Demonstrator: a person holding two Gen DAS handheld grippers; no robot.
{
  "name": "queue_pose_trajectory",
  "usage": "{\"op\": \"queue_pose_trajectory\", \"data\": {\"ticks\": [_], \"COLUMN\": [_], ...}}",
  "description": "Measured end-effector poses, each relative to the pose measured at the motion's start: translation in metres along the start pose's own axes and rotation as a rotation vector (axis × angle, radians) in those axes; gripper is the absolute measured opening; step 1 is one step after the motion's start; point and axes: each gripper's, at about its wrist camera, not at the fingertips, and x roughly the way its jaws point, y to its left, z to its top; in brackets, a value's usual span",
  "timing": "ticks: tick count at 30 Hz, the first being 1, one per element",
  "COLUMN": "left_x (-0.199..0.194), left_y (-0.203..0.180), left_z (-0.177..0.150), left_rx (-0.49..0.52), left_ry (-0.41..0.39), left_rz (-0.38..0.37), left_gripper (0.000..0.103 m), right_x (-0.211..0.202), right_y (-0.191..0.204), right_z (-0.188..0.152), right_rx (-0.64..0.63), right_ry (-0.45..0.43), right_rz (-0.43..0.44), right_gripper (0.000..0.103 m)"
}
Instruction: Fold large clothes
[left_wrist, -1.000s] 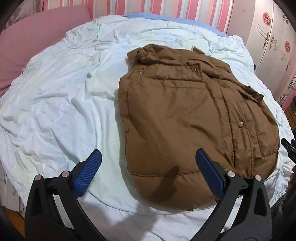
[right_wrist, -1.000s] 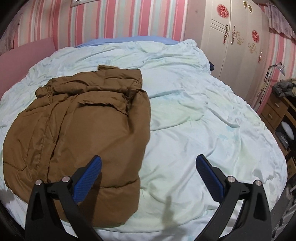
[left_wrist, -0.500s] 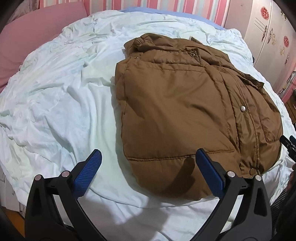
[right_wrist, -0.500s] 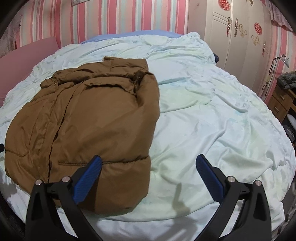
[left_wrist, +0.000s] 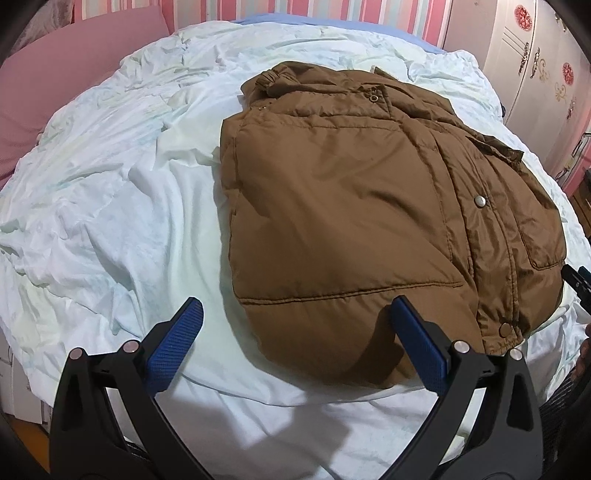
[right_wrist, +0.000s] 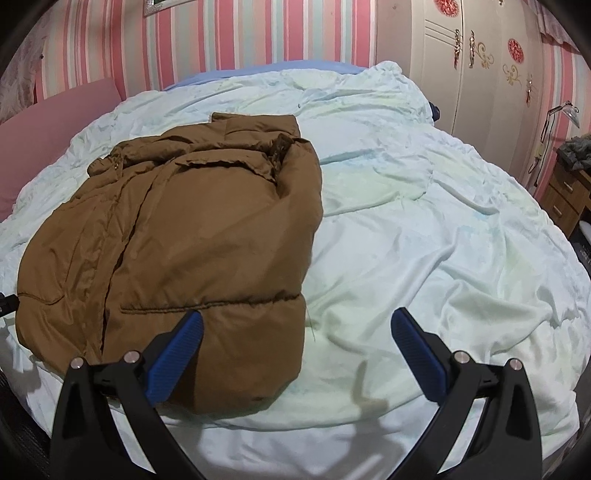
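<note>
Rumpled pale bedding (left_wrist: 110, 229) under a seemingly folded brown jacket (left_wrist: 351, 221), both grippers' fingers (left_wrist: 173, 343) (right_wrist: 173, 354) spread, empty.

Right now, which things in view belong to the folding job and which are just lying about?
Part of the job:
- brown puffer jacket, lying on the bed
- left gripper, open
- right gripper, open
- pale quilt, the work surface

Just lying about:
- pink pillow
- white wardrobe
- wooden drawers
</note>
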Motion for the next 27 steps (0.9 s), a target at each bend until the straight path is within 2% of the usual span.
{"op": "queue_pose_trajectory", "data": {"ticks": [12,19,27], "left_x": [0.003,0.01,0.028], "left_y": [0.005,0.005,-0.007], "left_z": [-0.002,0.004,0.011], "left_rx": [-0.016,-0.017,0.05], "left_ry": [0.011,0.015,0.032], "left_rz": [-0.014,-0.047,-0.092], "left_gripper": [0.1,0.1,0.1], "right_x": [0.003,0.005,0.015], "right_y": [-0.004,-0.004,-0.01], "right_z": [-0.002,-0.005,-0.004], "right_rx": [0.021,0.029,0.032], "right_ry": [0.005,0.012,0.034], "right_rz": [0.013,0.021,0.068], "right_gripper": [0.101,0.101,0.101]}}
